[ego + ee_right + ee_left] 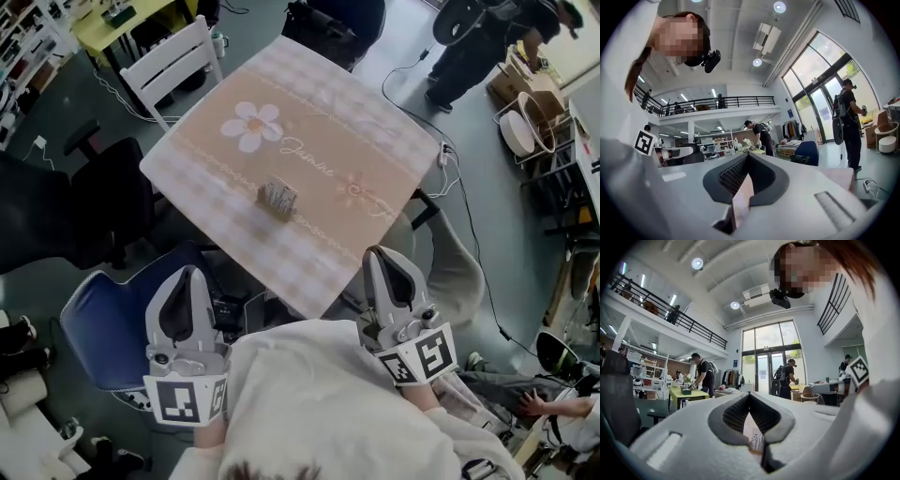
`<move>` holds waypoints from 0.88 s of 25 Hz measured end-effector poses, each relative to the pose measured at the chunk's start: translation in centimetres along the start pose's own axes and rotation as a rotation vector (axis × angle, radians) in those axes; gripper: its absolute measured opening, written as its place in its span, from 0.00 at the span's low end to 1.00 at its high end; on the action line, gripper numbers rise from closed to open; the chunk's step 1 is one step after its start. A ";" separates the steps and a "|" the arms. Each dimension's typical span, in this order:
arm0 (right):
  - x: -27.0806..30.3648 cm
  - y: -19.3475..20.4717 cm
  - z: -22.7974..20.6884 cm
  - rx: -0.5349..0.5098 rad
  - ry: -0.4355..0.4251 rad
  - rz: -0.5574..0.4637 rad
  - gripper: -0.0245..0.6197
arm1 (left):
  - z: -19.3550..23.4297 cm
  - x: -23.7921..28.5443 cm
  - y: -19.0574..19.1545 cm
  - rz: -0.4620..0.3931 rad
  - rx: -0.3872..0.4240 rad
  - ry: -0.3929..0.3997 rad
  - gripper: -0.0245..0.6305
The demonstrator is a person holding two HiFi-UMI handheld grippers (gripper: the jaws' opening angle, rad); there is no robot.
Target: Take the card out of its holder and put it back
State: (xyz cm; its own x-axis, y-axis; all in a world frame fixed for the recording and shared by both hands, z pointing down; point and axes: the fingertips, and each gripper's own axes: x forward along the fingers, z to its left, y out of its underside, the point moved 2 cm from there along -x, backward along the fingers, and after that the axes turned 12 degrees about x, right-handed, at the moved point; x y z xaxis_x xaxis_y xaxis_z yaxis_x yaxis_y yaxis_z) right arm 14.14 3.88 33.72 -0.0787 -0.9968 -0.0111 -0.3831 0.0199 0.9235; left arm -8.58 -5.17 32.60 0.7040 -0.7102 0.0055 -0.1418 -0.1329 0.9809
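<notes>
Hands low by our chest, we hold the left gripper [185, 274] and right gripper [380, 253], jaws pressed together on nothing, short of the table [375, 112], since the card holder [278, 199], card seemingly inside, stands mid-cloth awaiting our reach.

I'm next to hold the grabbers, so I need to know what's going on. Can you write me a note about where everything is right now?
Left gripper: shut, empty, pulled in by the person's body, short of the table.
Right gripper: shut, empty, tips at the table's near edge.
Card holder: stands near the middle of the table, apart from both grippers; cards seem to be in it.
Done: no card is out now; whether one has already been out and back can't be told.
Left: if it hasn't, pull a card out of the holder, then slide it back in.
</notes>
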 end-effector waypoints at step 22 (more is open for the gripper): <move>-4.0 4.0 2.1 -0.101 0.015 0.110 0.04 | -1.7 -5.0 1.3 0.023 -0.033 -0.023 0.04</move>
State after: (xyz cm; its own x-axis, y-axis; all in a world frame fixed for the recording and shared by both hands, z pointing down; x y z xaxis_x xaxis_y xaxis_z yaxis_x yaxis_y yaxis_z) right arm 11.00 8.10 36.69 -0.1016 -0.9901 0.0973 -0.2785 0.1222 0.9526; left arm -11.07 -0.64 34.21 0.6847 -0.7284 0.0242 -0.1344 -0.0936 0.9865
